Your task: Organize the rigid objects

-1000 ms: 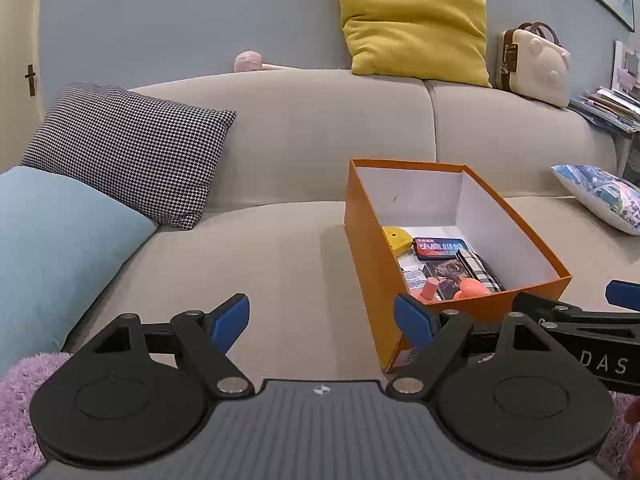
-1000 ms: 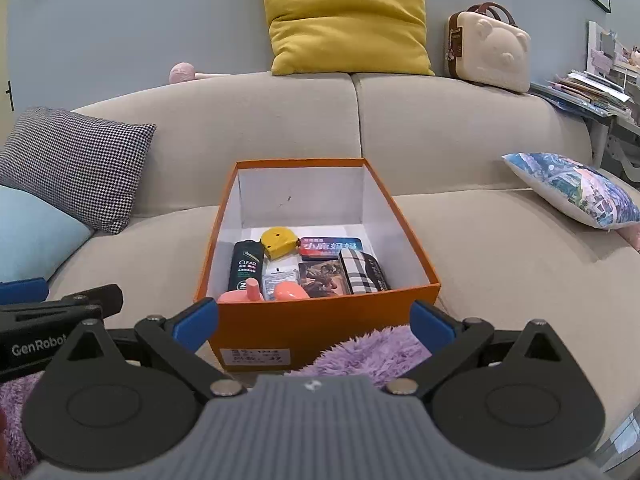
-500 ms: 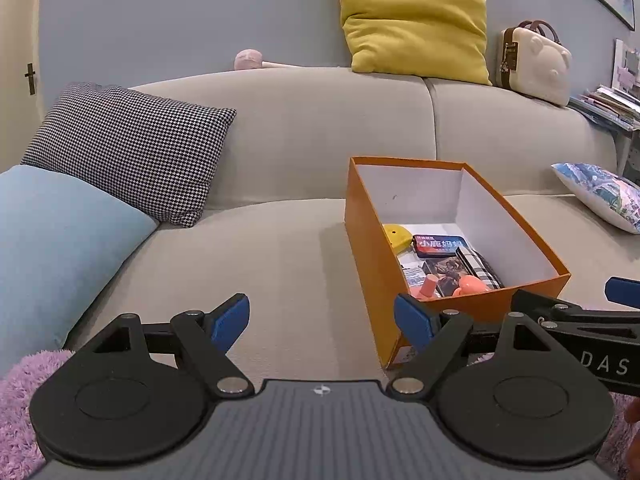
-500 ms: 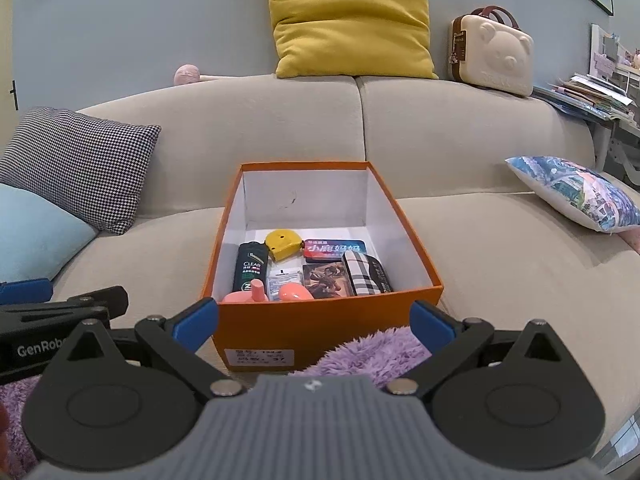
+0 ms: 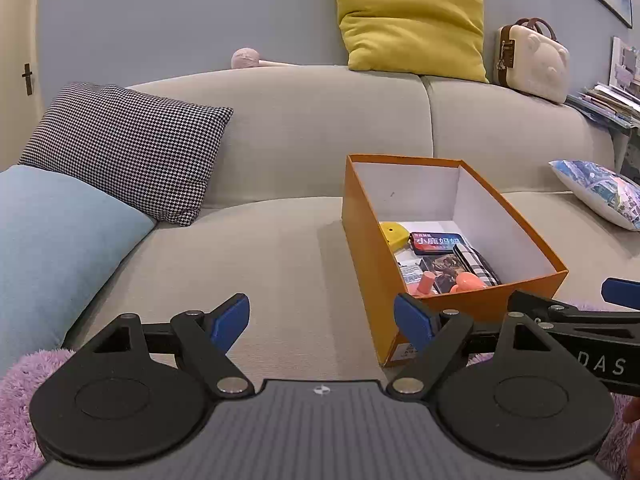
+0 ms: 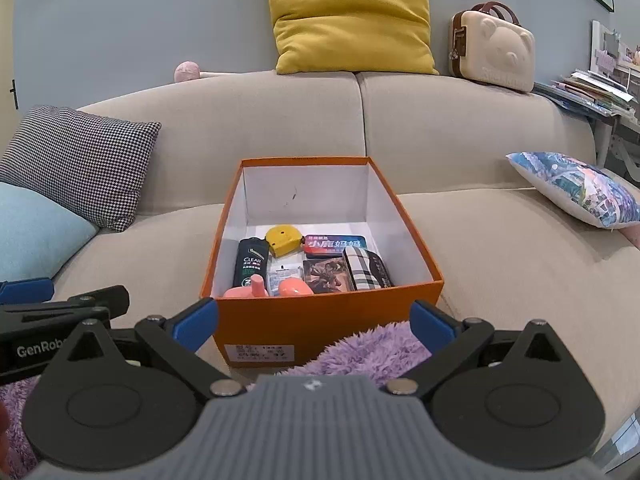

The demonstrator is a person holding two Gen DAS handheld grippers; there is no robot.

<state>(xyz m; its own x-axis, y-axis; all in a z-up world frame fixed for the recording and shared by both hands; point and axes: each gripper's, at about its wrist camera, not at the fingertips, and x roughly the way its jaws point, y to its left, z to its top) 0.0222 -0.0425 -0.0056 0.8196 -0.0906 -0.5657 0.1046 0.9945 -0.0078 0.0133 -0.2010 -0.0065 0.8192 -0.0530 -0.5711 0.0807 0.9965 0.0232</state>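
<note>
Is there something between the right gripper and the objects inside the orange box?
Yes. The near wall of the orange cardboard box stands between the open right gripper and the items inside, with a purple fluffy fabric below. From above, nothing visible blocks them.

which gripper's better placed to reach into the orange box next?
Right. The right gripper, open and empty, faces the orange box squarely. The left gripper, also open, points at bare sofa, box off to its right.
</note>
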